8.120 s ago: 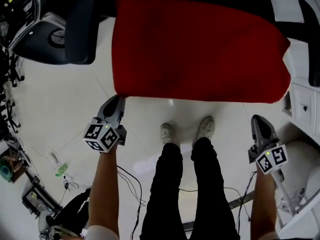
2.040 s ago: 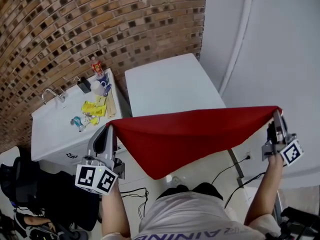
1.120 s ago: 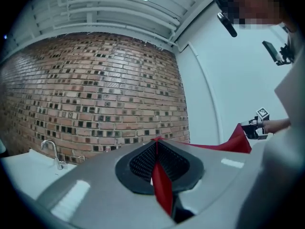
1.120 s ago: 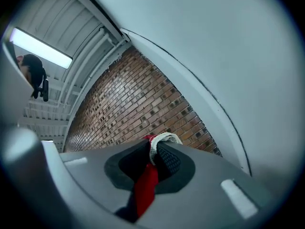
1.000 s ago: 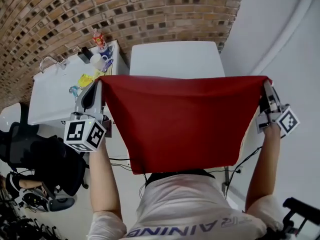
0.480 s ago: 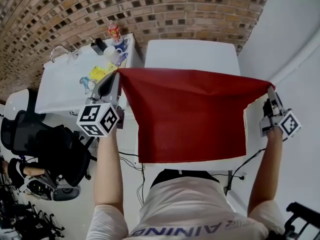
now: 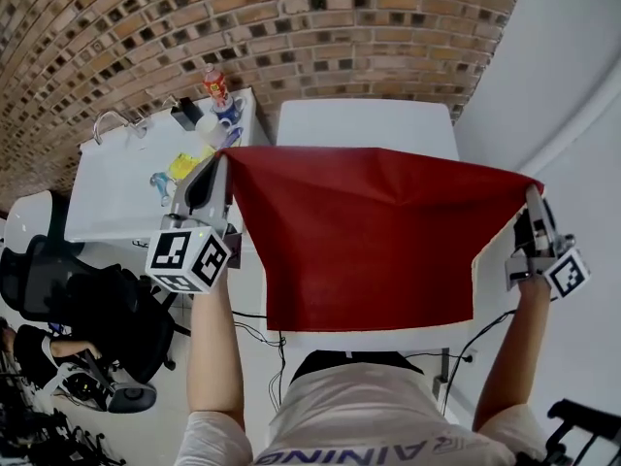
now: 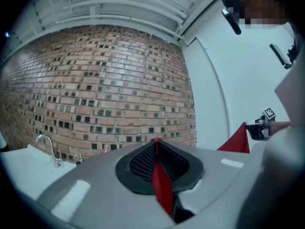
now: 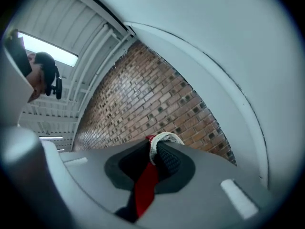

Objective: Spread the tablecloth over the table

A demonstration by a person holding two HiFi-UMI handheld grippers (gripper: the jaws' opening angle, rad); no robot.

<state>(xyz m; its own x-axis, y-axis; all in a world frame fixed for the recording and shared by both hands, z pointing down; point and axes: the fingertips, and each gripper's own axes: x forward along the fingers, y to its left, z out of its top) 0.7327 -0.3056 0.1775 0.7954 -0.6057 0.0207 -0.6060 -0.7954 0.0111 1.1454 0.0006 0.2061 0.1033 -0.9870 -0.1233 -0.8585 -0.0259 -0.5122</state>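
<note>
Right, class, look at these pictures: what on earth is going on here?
A person stands at a white table by a brick wall, holding a red tablecloth in two hand-held grippers. The left gripper is shut on one top corner and the right gripper on the other, so it hangs stretched between them over the table. It is not yet laid flat. A cluttered counter stands to the table's left.
</note>
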